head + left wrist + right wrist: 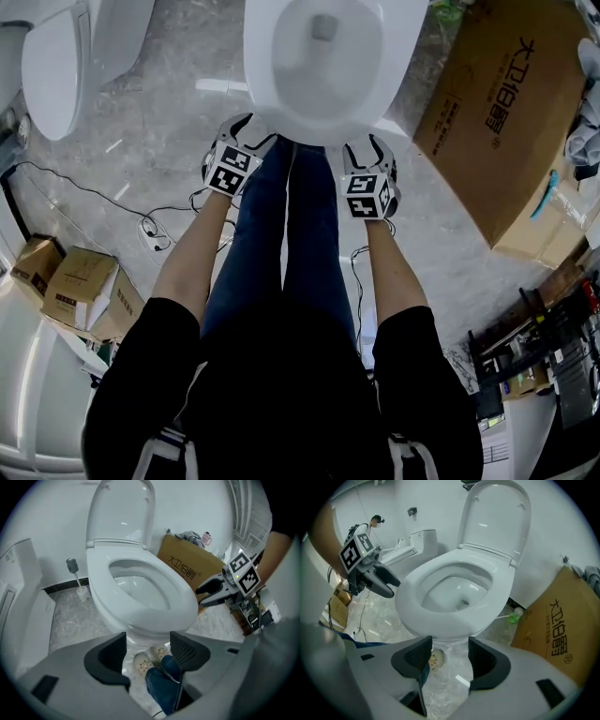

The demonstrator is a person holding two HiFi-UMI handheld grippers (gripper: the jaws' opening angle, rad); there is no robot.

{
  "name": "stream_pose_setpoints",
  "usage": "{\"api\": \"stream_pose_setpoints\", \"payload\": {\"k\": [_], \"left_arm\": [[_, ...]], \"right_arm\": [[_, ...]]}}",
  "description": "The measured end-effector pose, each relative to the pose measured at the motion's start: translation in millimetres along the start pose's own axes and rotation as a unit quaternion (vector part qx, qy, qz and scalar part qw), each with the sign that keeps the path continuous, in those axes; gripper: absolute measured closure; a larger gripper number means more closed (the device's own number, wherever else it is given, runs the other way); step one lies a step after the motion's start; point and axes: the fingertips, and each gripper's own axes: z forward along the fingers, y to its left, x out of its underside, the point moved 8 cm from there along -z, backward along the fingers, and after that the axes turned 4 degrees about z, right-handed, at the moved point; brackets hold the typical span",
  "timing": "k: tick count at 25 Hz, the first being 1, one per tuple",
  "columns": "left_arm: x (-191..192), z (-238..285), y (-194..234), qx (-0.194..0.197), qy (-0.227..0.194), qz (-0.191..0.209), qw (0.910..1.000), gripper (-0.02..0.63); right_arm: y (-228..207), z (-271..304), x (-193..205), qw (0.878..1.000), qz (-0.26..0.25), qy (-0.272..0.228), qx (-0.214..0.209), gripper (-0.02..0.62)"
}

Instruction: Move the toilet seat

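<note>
**Two open grippers at the front of the seat (319,122)**

The seat (183,597) is seen lying flat on the bowl (112,618), and the lid (122,513) is raised upright behind it. In the head view the front edge of the seat is placed just above the person's legs (291,234).

The left gripper (251,129) is held at the left side of this front edge, and the right gripper (367,145) at the right side. Both are pointed steeply down. Whether the seat is touched by the tips cannot be told.

In the left gripper view the jaws of the left gripper (147,651) are spread wide. Only floor, shoes (143,663) and a trouser leg are seen between them, and the seat is just ahead. In the right gripper view the right gripper (447,656) is also spread wide with nothing gripped; the seat (412,597) is found just beyond its pads.

A big box (497,103) is leaned to the right of the toilet. A brush (75,573) is stood by the wall on the other side. A second toilet (56,66) is seen at the far left, and small boxes (84,286) and a cable (94,197) are laid on the floor there.
</note>
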Motion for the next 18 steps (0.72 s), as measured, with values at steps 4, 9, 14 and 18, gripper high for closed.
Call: {"api": "stream_pose_setpoints", "payload": {"k": [4, 9, 14, 18], "left_arm": [[-9, 0, 5, 0.028, -0.041, -0.049, 0.9975, 0.311], [-14, 3, 14, 0.051, -0.064, -0.104, 0.9913, 0.310], [-12, 6, 17, 0.067, -0.054, -0.125, 0.9885, 0.310], [-10, 9, 20, 0.066, -0.050, -0.145, 0.9859, 0.310]], "right_arm": [[-2, 4, 0, 0.998, 0.048, -0.003, -0.039, 0.321], [-12, 7, 2, 0.984, 0.148, -0.019, -0.096, 0.304], [-17, 11, -2, 0.975, 0.182, -0.022, -0.122, 0.293], [-15, 18, -6, 0.967, 0.220, -0.007, -0.132, 0.289]]}}
